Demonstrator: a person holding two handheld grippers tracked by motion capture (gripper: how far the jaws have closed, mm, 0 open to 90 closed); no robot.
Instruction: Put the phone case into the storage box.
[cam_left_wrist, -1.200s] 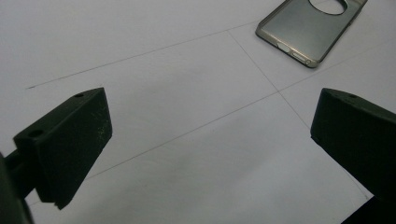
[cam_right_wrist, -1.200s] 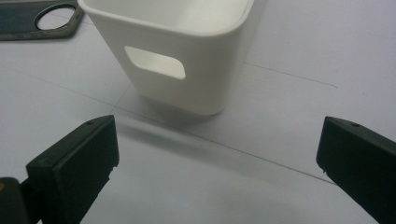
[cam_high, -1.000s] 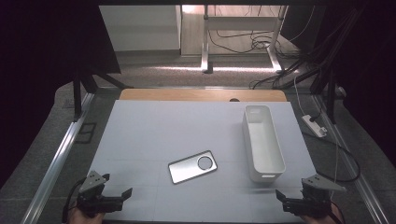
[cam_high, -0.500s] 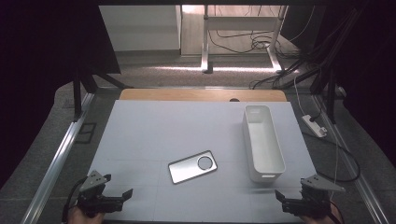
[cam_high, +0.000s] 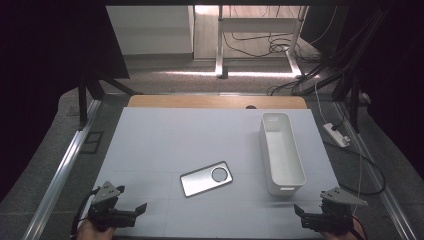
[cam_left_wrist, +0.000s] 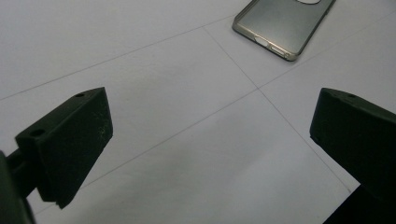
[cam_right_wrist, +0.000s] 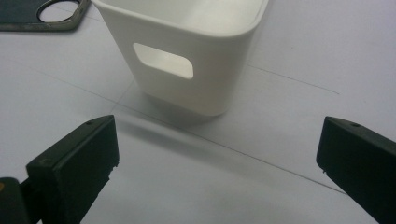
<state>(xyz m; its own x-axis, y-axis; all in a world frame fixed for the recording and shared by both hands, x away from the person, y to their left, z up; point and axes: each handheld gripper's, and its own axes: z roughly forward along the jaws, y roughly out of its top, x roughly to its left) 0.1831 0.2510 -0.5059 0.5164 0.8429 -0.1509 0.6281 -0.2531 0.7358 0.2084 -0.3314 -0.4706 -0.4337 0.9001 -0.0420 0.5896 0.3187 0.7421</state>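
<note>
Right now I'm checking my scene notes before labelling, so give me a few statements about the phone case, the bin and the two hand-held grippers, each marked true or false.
1. The silver phone case with a round cutout lies flat on the white table sheet. True.
2. The long white plastic bin holds the case. False: the bin looks empty and the case lies apart from it, to its left in the high view.
3. The left hand-held gripper is shut on the case. False: its jaws stand wide open, short of the case.
4. The right hand-held gripper is open and holds nothing. True.
5. The bin's near end wall has a handle slot. True.
</note>
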